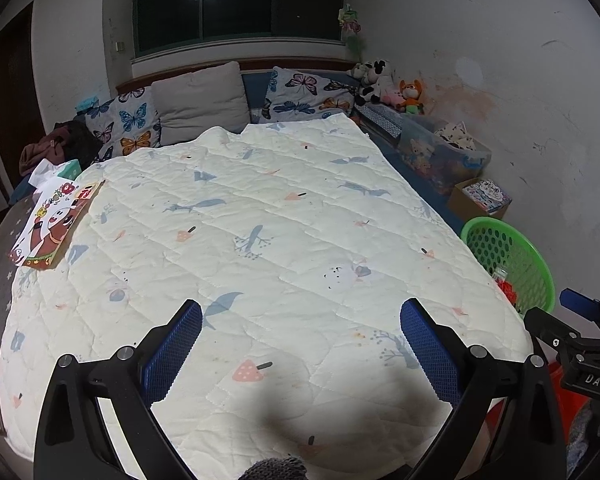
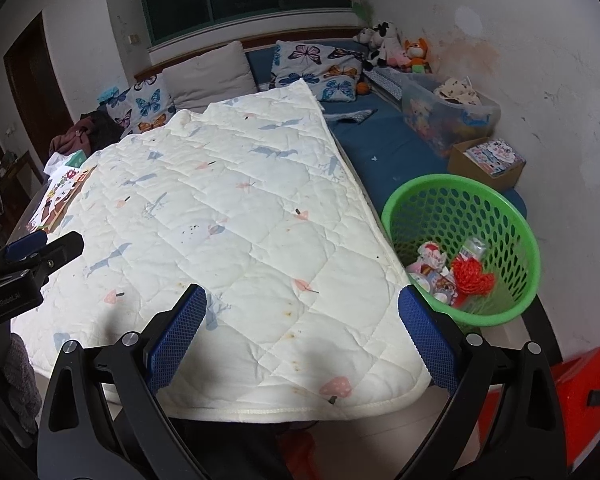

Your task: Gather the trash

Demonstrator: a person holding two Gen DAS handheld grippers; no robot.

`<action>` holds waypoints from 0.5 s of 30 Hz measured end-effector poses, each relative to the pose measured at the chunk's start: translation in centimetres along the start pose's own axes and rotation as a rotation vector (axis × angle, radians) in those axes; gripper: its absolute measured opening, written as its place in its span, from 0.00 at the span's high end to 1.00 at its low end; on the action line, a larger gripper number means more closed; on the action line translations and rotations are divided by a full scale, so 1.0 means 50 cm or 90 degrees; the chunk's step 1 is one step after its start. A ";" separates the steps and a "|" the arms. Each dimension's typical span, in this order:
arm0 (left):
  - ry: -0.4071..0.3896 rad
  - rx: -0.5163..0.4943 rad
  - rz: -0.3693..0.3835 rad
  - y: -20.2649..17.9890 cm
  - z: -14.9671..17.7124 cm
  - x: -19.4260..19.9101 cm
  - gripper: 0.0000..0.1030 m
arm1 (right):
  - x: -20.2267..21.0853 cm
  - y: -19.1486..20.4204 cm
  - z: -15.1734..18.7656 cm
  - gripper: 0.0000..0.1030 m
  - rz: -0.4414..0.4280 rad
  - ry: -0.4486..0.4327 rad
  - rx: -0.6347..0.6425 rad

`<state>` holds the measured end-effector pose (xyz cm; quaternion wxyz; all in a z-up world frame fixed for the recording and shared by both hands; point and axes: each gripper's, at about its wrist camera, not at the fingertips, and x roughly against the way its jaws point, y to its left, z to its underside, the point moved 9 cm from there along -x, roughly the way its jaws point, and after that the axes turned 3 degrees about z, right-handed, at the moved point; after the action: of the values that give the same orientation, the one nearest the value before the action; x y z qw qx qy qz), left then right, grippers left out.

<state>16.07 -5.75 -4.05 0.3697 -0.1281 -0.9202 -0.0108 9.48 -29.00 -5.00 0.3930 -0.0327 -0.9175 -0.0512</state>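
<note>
A green perforated basket (image 2: 496, 208) stands on the bed to the right of the white quilt (image 2: 236, 216). It holds crumpled wrappers (image 2: 432, 264) and a red mesh scrap (image 2: 472, 276). The basket also shows in the left wrist view (image 1: 512, 256). My left gripper (image 1: 300, 344) is open and empty above the quilt's (image 1: 260, 240) near end. My right gripper (image 2: 302, 336) is open and empty above the quilt's near right corner, left of the basket. Each gripper shows at the other view's edge, the right gripper (image 1: 580, 336) and the left gripper (image 2: 32, 256).
A colourful picture book (image 1: 52, 224) lies at the quilt's far left edge. Butterfly pillows (image 1: 128, 124), a grey pillow (image 1: 200, 96), plush toys (image 1: 388, 84), a clear toy bin (image 1: 440, 152) and a cardboard box (image 1: 484, 196) line the back and right wall. A red object (image 2: 580, 392) sits low right.
</note>
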 end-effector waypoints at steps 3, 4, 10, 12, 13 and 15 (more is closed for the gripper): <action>0.001 0.002 -0.001 0.000 0.000 0.000 0.07 | 0.000 0.002 -0.001 0.07 -0.002 -0.001 0.002; 0.002 0.003 0.000 0.000 0.001 -0.001 0.07 | -0.001 0.002 -0.002 0.07 -0.002 -0.001 0.003; 0.004 0.005 -0.005 0.001 0.004 -0.003 0.07 | -0.004 0.008 -0.002 0.07 -0.006 0.002 0.006; 0.003 0.007 -0.005 0.002 0.004 -0.002 0.07 | -0.004 0.011 -0.003 0.07 -0.008 0.001 0.007; 0.002 0.007 -0.006 0.004 0.004 -0.002 0.07 | -0.003 0.012 -0.003 0.07 -0.008 0.000 0.007; 0.002 0.007 -0.007 0.005 0.003 -0.002 0.07 | -0.004 0.013 -0.005 0.07 -0.008 0.000 0.007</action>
<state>16.11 -5.51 -4.28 0.3716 -0.1210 -0.9204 -0.0076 9.84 -28.37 -4.94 0.3926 -0.0250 -0.9181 -0.0482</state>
